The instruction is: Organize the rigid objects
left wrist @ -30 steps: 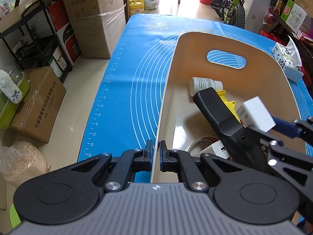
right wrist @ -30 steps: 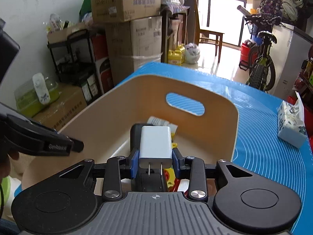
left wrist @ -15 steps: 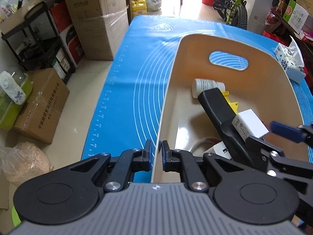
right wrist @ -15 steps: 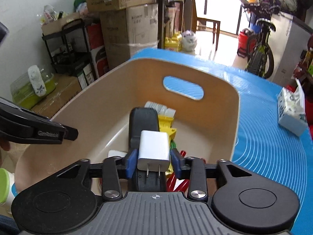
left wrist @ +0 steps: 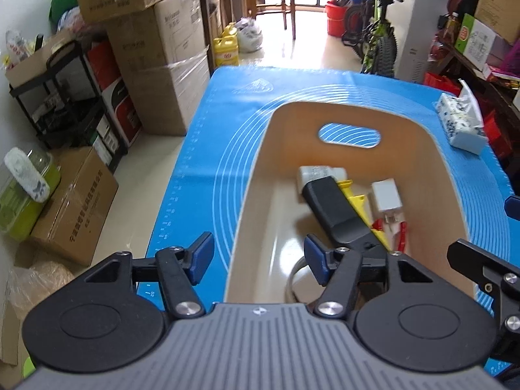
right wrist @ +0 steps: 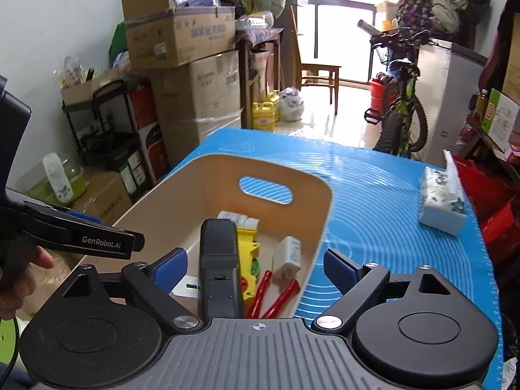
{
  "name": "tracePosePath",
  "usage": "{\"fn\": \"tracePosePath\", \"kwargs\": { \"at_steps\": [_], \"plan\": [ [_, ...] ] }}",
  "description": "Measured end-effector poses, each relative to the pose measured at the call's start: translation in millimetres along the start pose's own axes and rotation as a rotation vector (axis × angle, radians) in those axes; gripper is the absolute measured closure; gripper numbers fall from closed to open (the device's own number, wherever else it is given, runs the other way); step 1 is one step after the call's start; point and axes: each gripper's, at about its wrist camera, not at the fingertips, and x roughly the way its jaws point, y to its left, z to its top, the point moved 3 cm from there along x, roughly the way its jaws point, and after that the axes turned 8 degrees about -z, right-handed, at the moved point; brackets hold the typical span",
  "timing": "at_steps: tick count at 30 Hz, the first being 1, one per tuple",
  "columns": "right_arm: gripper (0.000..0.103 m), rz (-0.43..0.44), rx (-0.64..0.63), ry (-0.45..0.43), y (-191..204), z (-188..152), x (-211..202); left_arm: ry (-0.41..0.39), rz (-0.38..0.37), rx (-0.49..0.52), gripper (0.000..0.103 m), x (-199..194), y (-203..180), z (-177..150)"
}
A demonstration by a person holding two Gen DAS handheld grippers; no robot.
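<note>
White charger [right wrist: 287,255] is now released from right gripper [right wrist: 256,266] & lies in beige bin [right wrist: 325,214] at approx 1 o'clock of black case [right wrist: 217,253]. Both grippers' jaws are opening, nothing between; left gripper [left wrist: 256,256] is off the rim. Placement is judged done.

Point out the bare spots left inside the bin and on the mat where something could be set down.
Inside the bin, the floor is bare along the left wall, beside the black case. The right half is crowded: yellow toy, white charger, red handles. On the blue mat, the stretch between the bin and the tissue pack is free.
</note>
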Motion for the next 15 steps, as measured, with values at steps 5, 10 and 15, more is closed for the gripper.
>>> {"fn": "tracePosePath", "kwargs": {
  "at_steps": [5, 10, 15],
  "plan": [
    [0.009, -0.016, 0.022, -0.022, -14, 1, -23, -0.034, 0.004, -0.011, 0.040, -21, -11, 2],
    [0.009, -0.027, 0.048, -0.034, -28, 2, -48, -0.046, 0.015, 0.004, 0.040, -43, -28, -3],
    [0.009, -0.040, 0.057, -0.052, -40, -2, -78, -0.068, 0.016, 0.015, 0.040, -68, -47, -11]
  ]
}}
